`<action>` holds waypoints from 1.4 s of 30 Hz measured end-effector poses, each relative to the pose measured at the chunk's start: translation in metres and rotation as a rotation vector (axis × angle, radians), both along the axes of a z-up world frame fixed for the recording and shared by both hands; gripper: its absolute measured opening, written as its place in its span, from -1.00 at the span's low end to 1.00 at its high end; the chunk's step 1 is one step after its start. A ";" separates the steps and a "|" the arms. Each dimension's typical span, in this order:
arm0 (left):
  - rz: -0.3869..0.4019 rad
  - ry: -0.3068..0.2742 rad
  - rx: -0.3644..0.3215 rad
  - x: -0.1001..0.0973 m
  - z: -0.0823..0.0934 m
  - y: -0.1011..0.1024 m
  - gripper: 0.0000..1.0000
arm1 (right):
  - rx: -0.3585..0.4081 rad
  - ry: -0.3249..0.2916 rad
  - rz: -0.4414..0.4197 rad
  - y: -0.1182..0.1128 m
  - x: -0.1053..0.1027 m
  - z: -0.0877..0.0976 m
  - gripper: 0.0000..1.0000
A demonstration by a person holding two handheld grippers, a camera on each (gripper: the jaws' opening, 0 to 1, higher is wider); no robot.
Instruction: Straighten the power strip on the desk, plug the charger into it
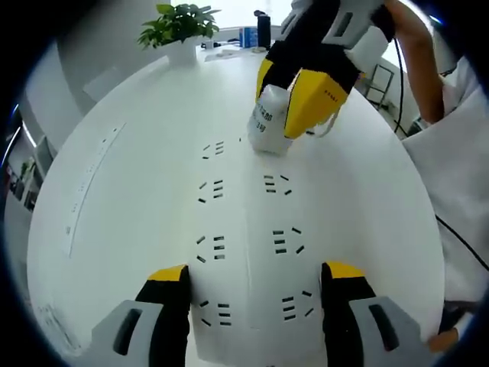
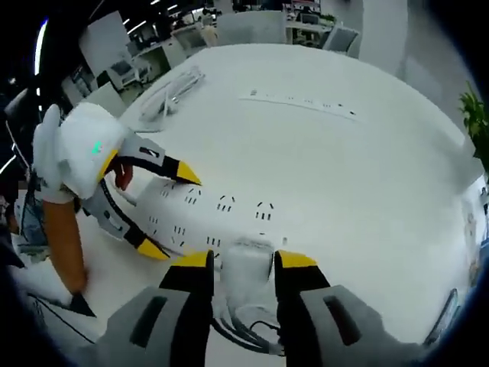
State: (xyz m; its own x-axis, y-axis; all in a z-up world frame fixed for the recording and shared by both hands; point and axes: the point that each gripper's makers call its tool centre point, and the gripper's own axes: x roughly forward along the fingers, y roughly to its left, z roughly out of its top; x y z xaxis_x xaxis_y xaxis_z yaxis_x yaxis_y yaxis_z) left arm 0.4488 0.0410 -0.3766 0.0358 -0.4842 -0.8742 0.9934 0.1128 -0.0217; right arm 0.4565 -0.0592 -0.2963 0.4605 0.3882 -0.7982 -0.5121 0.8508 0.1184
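Left gripper view is looking down the length of the white power strip (image 1: 248, 229), which is lying flat on the white desk (image 1: 122, 199) with its long axis running straight away from the camera and its two rows of sockets facing up. The left gripper (image 1: 256, 283) is standing with its yellow-tipped jaws spread wide, one at each long side of the strip's near end, apparently bracketing it rather than squeezing it; whether the pads are touching the edges cannot be told. At the far end, the right gripper (image 1: 294, 99) is coming in from above, its jaws clamped on the white charger (image 1: 269, 122), whose base is sitting at or just above the strip's surface. In the right gripper view, the charger (image 2: 246, 264) is sitting pinched between the right gripper's (image 2: 243, 264) own jaws, directly over the near edge of the strip (image 2: 206, 214), making this hand the one nearer the sockets. The plug looks not yet seated, so the coming push likely depends on lining the prongs up with a socket.
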 end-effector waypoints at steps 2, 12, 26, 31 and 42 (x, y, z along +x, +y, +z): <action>0.000 0.000 -0.002 -0.001 0.000 0.000 0.41 | 0.065 -0.090 0.085 0.005 -0.001 0.022 -0.07; 0.001 0.001 -0.006 0.000 0.000 0.000 0.41 | 0.078 -0.368 0.454 -0.015 -0.017 0.018 -0.02; -0.001 0.002 -0.013 0.002 0.000 0.000 0.42 | 0.141 -0.599 0.910 0.017 -0.017 -0.008 -0.25; -0.008 0.002 -0.015 0.002 0.000 -0.001 0.42 | 0.198 -0.585 0.915 0.019 -0.015 -0.010 -0.37; -0.022 0.001 -0.025 0.002 0.000 -0.003 0.42 | 0.252 -0.582 0.899 0.017 -0.017 -0.011 -0.40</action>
State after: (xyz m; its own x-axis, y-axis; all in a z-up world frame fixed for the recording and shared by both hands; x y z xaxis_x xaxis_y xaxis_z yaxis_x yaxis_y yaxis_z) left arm 0.4512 0.0382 -0.3764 0.0237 -0.5062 -0.8621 0.9956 0.0901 -0.0256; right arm 0.4398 -0.0424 -0.3075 0.2088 0.8918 -0.4014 -0.9664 0.1252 -0.2245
